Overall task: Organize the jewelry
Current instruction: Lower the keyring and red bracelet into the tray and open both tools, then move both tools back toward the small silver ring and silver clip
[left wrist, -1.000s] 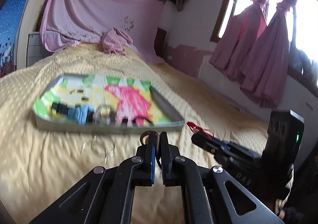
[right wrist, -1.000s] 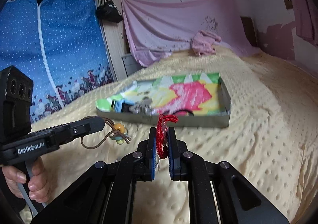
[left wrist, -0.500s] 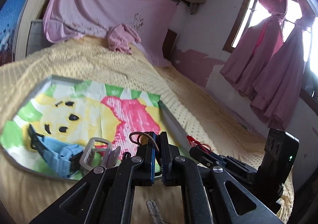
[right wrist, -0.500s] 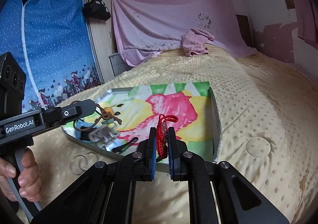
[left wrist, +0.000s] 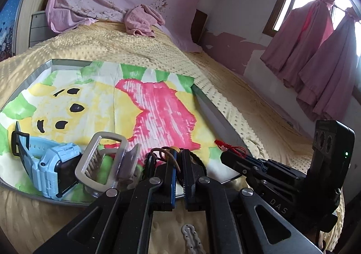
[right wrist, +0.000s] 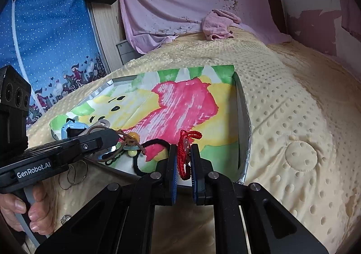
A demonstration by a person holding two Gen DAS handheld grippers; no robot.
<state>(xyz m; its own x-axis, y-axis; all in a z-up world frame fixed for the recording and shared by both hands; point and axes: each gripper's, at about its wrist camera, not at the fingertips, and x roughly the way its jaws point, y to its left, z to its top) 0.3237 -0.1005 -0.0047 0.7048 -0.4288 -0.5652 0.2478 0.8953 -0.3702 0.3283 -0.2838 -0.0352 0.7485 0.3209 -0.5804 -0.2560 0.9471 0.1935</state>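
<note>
A shallow metal tray (left wrist: 209, 109) (right wrist: 242, 105) lined with a bright cartoon picture lies on the yellow bed. My left gripper (left wrist: 178, 156) is shut on a brown cord bracelet (left wrist: 161, 152) with yellow beads (right wrist: 133, 136), held over the tray's near edge. My right gripper (right wrist: 183, 152) is shut on a red braided bracelet (right wrist: 185, 154), also over the tray's near edge; it shows in the left wrist view (left wrist: 230, 147). In the tray lie a light blue watch (left wrist: 52, 166), a silver clip (left wrist: 101, 161) and a black hair tie (right wrist: 144, 157).
Thin wire rings (right wrist: 73, 174) and a small ring (right wrist: 65, 219) lie on the blanket (right wrist: 293, 118) before the tray. A grey chain link (left wrist: 191, 240) lies below my left gripper. A pink cloth (left wrist: 142, 19) sits at the bed's far end.
Both grippers have moved forward from the blanket to over the tray's near edge, each still holding its bracelet.
</note>
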